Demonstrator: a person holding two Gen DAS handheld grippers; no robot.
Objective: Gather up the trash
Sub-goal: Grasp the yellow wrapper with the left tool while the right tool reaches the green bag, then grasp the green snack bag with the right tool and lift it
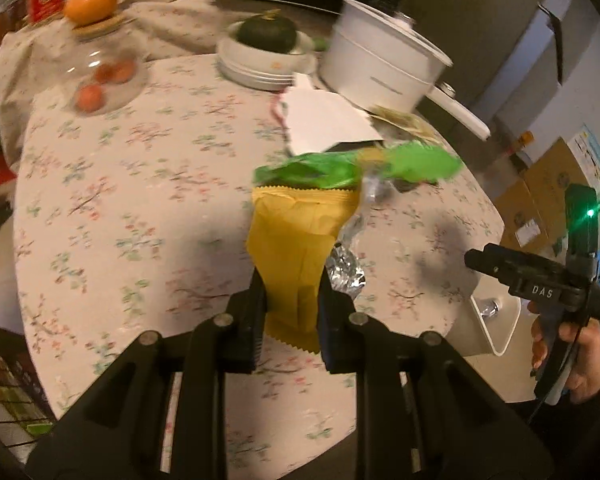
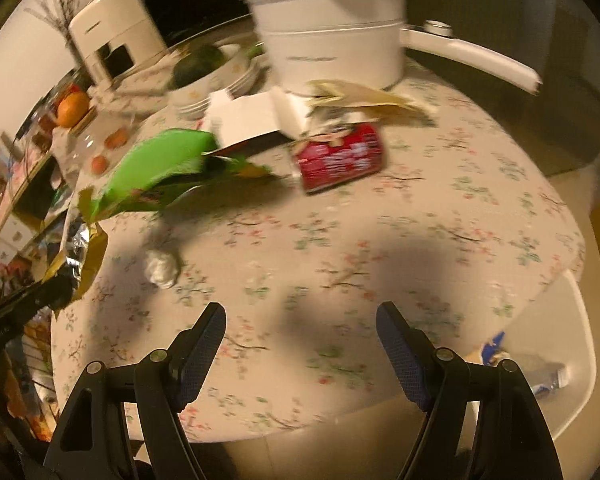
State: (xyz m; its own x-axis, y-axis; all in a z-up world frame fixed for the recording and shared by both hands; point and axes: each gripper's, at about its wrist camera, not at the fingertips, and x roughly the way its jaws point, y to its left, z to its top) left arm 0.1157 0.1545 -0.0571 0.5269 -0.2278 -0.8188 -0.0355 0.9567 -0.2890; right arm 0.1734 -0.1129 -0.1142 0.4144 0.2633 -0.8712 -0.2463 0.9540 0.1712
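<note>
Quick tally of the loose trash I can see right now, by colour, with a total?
Yellow: 1, the wrapper held in the left gripper.
Green: 1, bag.
Red: 1, packet.
Silver: 1, foil ball.
White: 1, paper.
Tan: 1, crumpled paper.
Total: 6

One yellow-and-green wrapper (image 1: 300, 236), one foil ball (image 2: 163, 268), one red packet (image 2: 340, 158) — and one white pot (image 2: 332, 36), one orange (image 1: 91, 2).
</note>
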